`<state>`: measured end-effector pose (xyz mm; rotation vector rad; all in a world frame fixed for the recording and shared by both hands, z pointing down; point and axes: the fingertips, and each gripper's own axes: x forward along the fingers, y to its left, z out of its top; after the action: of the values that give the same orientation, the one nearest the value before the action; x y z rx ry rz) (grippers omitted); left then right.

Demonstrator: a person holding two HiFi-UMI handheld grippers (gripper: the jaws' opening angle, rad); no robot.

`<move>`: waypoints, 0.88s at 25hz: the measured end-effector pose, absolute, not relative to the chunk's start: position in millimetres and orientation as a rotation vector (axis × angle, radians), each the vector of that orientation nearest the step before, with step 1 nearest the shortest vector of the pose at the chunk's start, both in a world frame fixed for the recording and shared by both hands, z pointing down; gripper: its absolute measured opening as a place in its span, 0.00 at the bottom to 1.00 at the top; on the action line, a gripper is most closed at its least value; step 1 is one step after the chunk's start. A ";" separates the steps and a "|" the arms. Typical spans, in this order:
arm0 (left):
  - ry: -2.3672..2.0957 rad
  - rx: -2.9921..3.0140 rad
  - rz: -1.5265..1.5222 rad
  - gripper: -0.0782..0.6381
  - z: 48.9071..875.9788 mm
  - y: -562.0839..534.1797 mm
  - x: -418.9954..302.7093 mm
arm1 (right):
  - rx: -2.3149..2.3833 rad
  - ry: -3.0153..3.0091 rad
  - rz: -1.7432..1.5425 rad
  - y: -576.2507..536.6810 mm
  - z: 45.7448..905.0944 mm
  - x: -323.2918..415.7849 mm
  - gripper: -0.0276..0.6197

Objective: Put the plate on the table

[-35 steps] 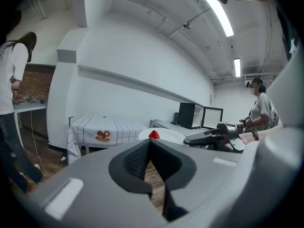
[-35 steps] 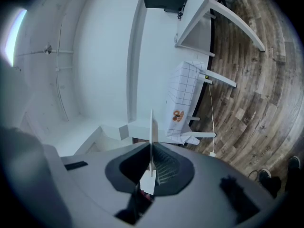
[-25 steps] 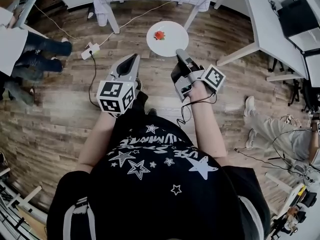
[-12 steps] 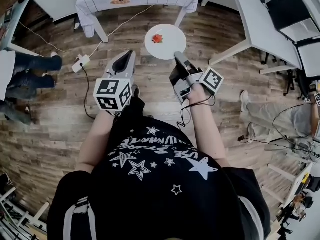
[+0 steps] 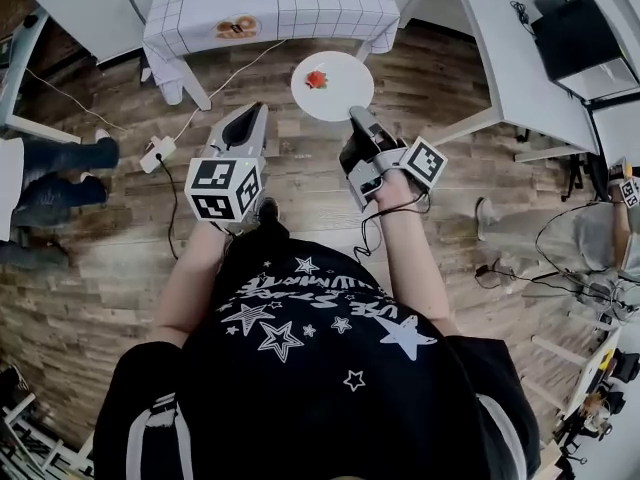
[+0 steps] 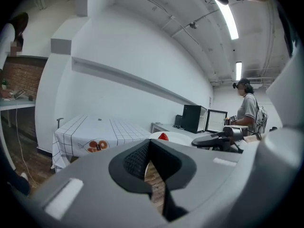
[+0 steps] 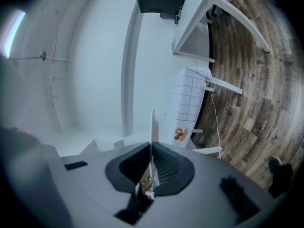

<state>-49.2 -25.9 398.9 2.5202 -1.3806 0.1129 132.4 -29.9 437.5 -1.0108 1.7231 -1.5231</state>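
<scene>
A white round plate (image 5: 340,93) with a red strawberry (image 5: 317,78) on it hangs level above the wooden floor, in front of me. My right gripper (image 5: 355,116) is shut on the plate's near rim. In the right gripper view the plate (image 7: 153,127) shows edge-on, pinched between the jaws of the right gripper (image 7: 151,148). My left gripper (image 5: 258,111) is shut with nothing in it, to the plate's left. The table (image 5: 300,3), under a white checked cloth, stands just beyond the plate. In the left gripper view the left gripper (image 6: 149,144) points at that table (image 6: 95,132).
A white desk (image 5: 510,38) with a black computer (image 5: 575,33) stands at the right. A power strip (image 5: 158,153) and its cable lie on the floor at the left. A seated person's legs (image 5: 60,168) are at the left edge, and another person (image 5: 560,238) is at the right.
Both grippers and the plate have moved forward toward the checked table, which now shows more fully at the top of the head view. Both grips are unchanged.
</scene>
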 end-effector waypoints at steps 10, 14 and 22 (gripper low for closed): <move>-1.357 2.524 0.110 0.12 397.9 -95.4 -79.6 | -1.034 1.698 -1.509 -97.0 433.8 109.7 0.08; -1.328 2.525 0.101 0.12 401.0 -113.9 -84.1 | -1.044 1.703 -1.490 -114.7 428.9 103.0 0.08; -1.250 2.551 0.126 0.12 410.0 -145.9 -87.1 | -1.085 1.652 -1.466 -145.1 437.5 104.5 0.08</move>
<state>-87.1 -145.9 410.0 2.5507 -1.2503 0.1255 104.5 -145.1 437.5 -1.0848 1.6522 -1.4663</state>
